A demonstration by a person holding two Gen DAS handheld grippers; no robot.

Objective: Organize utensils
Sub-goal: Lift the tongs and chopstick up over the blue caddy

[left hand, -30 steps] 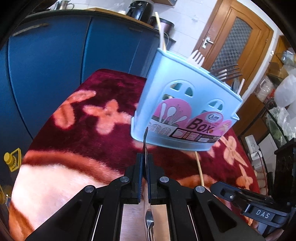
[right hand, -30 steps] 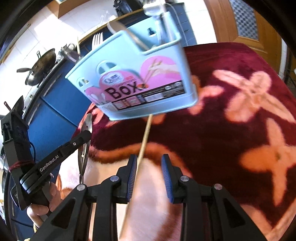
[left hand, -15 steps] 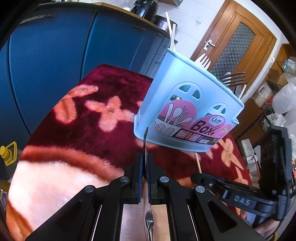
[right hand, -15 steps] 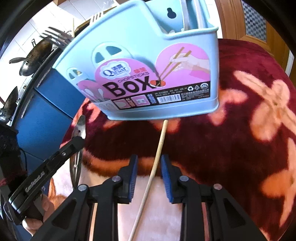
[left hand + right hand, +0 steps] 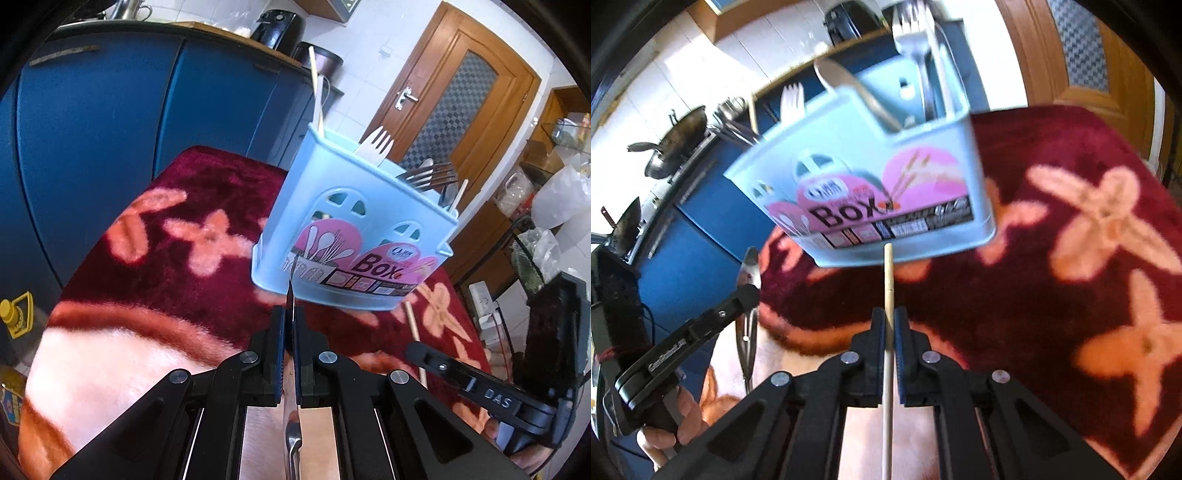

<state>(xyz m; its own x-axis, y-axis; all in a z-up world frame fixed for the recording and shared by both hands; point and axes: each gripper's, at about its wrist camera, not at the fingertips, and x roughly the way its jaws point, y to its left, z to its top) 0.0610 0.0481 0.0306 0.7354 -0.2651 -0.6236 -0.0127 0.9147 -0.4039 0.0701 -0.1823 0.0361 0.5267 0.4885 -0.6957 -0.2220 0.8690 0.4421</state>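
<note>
The left gripper [image 5: 290, 325] is pinching a metal knife [image 5: 290, 291] edge-on between its closed fingers, the blade tip pointing at the light blue utensil box [image 5: 354, 236]. The right gripper [image 5: 890, 328] has just been closing its fingers and is now clamping a wooden chopstick [image 5: 888, 280], whose tip is lying just in front of the box. The box is standing on the dark red flowered blanket [image 5: 177, 266] covering the tabletop, already holding forks [image 5: 428, 175], a spoon and chopsticks

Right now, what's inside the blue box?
The blue box holds a white fork, metal forks, a spoon and sticks poking out. Their lower ends are hidden behind its wall.
</note>
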